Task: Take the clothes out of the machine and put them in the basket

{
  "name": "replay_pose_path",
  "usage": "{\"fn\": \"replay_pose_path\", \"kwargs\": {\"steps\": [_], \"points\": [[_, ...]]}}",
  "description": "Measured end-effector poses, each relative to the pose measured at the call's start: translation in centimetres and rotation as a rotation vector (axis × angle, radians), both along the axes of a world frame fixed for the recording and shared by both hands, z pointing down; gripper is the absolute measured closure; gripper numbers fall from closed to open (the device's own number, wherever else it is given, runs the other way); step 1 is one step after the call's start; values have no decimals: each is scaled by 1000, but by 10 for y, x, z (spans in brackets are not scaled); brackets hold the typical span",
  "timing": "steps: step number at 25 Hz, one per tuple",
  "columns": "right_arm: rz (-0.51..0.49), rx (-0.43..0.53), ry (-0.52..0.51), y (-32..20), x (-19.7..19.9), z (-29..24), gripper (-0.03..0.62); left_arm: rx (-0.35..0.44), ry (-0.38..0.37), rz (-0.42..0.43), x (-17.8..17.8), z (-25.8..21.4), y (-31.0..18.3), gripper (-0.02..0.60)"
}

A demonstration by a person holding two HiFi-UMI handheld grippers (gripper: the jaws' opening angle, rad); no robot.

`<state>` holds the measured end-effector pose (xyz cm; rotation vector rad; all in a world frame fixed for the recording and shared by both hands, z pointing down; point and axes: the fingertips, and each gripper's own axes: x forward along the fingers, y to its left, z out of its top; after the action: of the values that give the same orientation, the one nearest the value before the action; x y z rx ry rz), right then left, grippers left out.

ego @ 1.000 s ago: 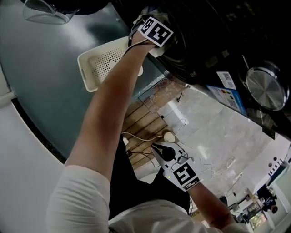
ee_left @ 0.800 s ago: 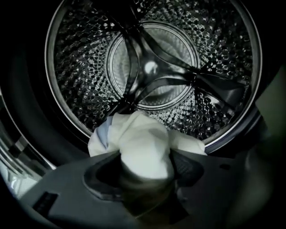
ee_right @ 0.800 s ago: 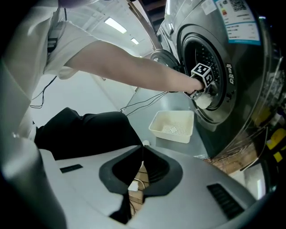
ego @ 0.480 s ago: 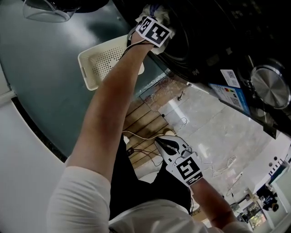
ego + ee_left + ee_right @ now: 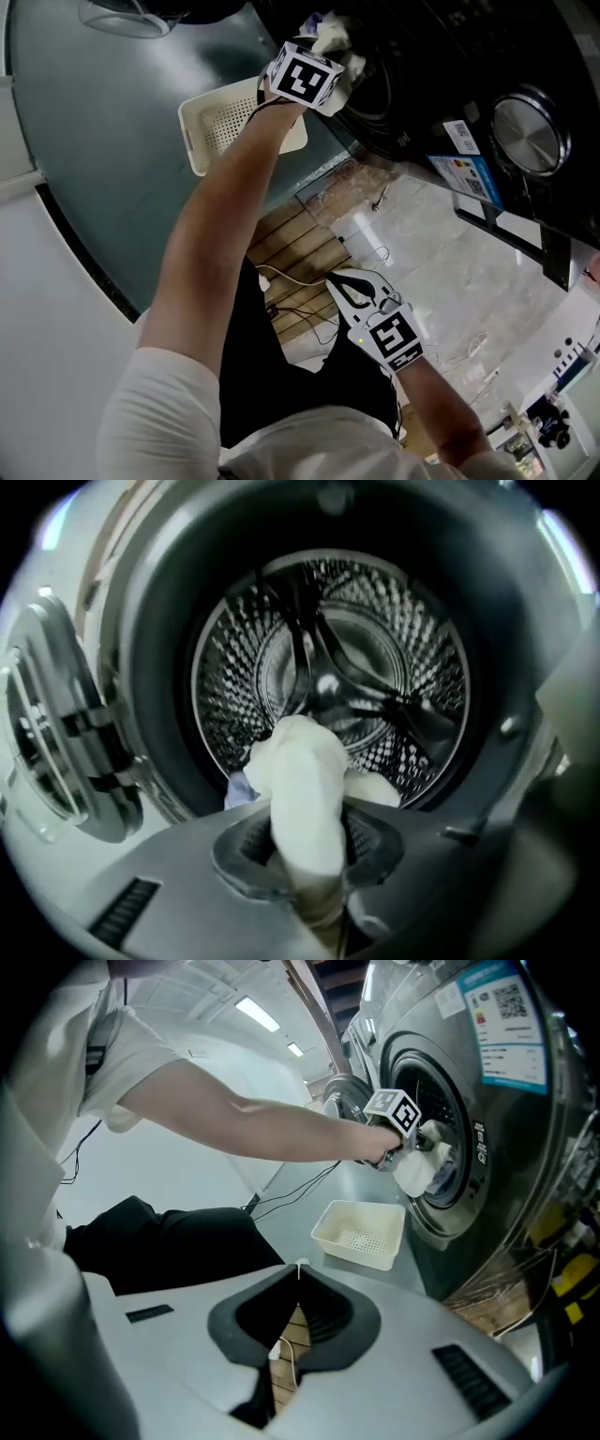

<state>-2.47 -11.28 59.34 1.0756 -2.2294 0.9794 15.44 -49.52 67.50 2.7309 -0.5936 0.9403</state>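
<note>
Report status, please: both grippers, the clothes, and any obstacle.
Left gripper jaws have just been closing, now clamped on white crumpled cloth at the mouth of the grey washing machine. Right gripper shut, empty. White perforated plastic basket below, unobstructed.

The gap between the left gripper's (image 5: 307,841) jaws, which have just been closing, is filled by a white cloth (image 5: 302,780). Straight ahead of them the drum (image 5: 412,667) is seen open, ringed by a dark seal (image 5: 159,621). The swung-out door (image 5: 56,733) is set to their left. Beyond the right gripper's (image 5: 298,1274) jaws, held together, the floor (image 5: 370,1185) is crossed by cables (image 5: 300,1180), and the basket (image 5: 354,1257) is left uncovered.
</note>
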Motion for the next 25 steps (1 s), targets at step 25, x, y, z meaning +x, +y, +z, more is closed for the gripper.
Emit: {"fn": "replay_pose_path", "kwargs": {"steps": [25], "points": [[-136, 135, 6, 43, 3, -83, 591, 87, 175, -151, -107, -240, 28, 503]]}}
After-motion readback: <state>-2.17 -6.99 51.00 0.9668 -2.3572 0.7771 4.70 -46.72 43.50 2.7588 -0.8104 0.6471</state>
